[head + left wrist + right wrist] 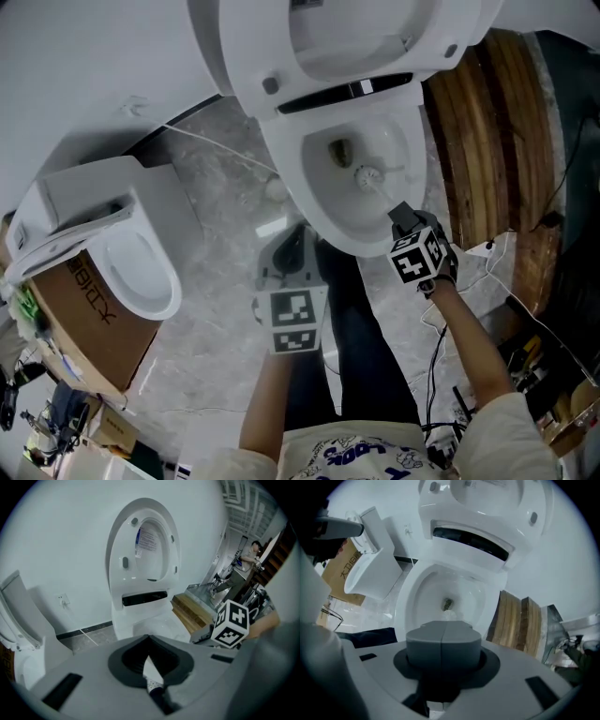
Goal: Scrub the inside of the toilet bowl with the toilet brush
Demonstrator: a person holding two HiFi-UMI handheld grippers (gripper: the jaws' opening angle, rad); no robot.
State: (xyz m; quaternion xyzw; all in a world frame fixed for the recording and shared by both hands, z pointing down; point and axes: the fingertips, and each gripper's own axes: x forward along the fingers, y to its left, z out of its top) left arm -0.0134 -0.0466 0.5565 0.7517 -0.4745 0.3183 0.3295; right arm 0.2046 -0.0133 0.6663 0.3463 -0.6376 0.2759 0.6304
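Observation:
The white toilet (323,187) has its lid and seat raised; its bowl (422,592) is open with the drain at the bottom. The toilet brush (368,175) has its white head inside the bowl, near the drain. My right gripper (401,216) hangs over the bowl's front rim, shut on the brush handle. In the right gripper view its jaws (443,641) meet in front of the drain and hide most of the brush. My left gripper (291,246) sits just in front of the bowl, open and holding nothing; it (150,660) faces the toilet (140,620).
A second white toilet (131,253) rests against a cardboard box (89,309) at the left. Wooden planks (487,141) lie right of the bowl. Cables (441,328) trail over the marble floor at the right. The person's dark trouser leg (361,347) stands before the bowl.

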